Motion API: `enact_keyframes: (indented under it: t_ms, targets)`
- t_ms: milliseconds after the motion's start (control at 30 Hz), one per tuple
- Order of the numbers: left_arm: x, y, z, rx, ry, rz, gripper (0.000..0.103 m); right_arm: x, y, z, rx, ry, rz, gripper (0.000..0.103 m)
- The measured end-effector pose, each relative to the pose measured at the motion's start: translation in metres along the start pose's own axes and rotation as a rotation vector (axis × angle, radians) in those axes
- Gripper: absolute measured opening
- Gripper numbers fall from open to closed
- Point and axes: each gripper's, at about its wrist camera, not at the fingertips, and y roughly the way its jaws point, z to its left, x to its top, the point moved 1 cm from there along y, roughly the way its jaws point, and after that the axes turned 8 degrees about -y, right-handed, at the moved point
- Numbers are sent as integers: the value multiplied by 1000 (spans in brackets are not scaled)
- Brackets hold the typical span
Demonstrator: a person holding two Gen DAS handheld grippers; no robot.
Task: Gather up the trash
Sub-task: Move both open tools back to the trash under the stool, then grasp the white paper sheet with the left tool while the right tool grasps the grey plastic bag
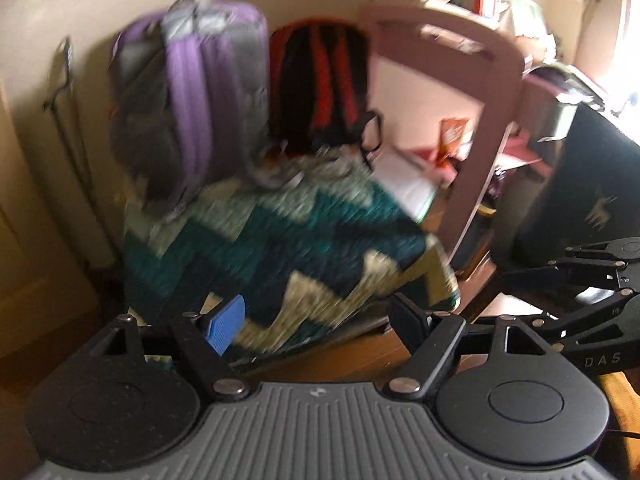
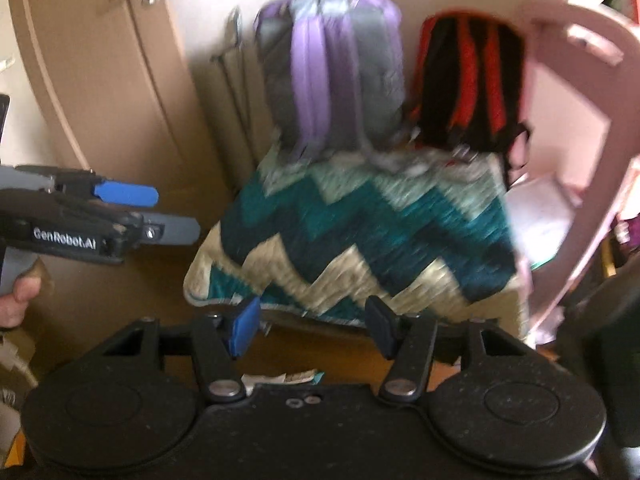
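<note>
Right wrist view first: the right gripper (image 2: 312, 330) has its jaws spread wide with nothing between them, hanging above a brown floor. Right below it, almost tucked under the gripper body, there's a small crumpled scrap of paper (image 2: 282, 378), whitish with a bit of teal. That's my best guess for the trash, though it's blurry and partly hidden.

The left gripper (image 1: 320, 322) is spread open and empty too. From the right camera you can see it off to the side, held level in a hand (image 2: 18, 294), well apart from the scrap.

So the right one is clearly nearer. The scrap lies below and slightly toward the camera from its fingertips, long axis running roughly side to side, across the jaw opening. I'd say the gripper needs to pull back a bit and tip down to get at it.

Further out: a zigzag blanket (image 2: 360, 240), with a purple backpack (image 2: 332, 76) and a red-and-black backpack (image 2: 468, 80) behind it, and a pink chair (image 2: 580, 80) to the right.
</note>
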Motion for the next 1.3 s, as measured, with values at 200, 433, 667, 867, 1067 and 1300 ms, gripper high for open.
enact_keyframes:
  t_ms: [200, 433, 667, 867, 1067, 1300]
  targets:
    - [-28, 52, 63, 30, -53, 46, 81, -24, 81, 16, 65, 19, 113, 58]
    - [-63, 135, 131, 51, -84, 163, 91, -52, 182, 30, 101, 7, 263, 58]
    - [-114, 220, 186, 68, -23, 338, 92, -82, 282, 40, 150, 32, 418, 58]
    - [-177, 281, 212, 24, 123, 484, 92, -116, 358, 49, 178, 17, 553, 58]
    - [-243, 331, 230, -68, 109, 617, 92, -151, 427, 55, 217, -2, 676, 58]
    - [-301, 375, 228, -90, 178, 665, 92, -190, 490, 70, 238, -102, 785, 58]
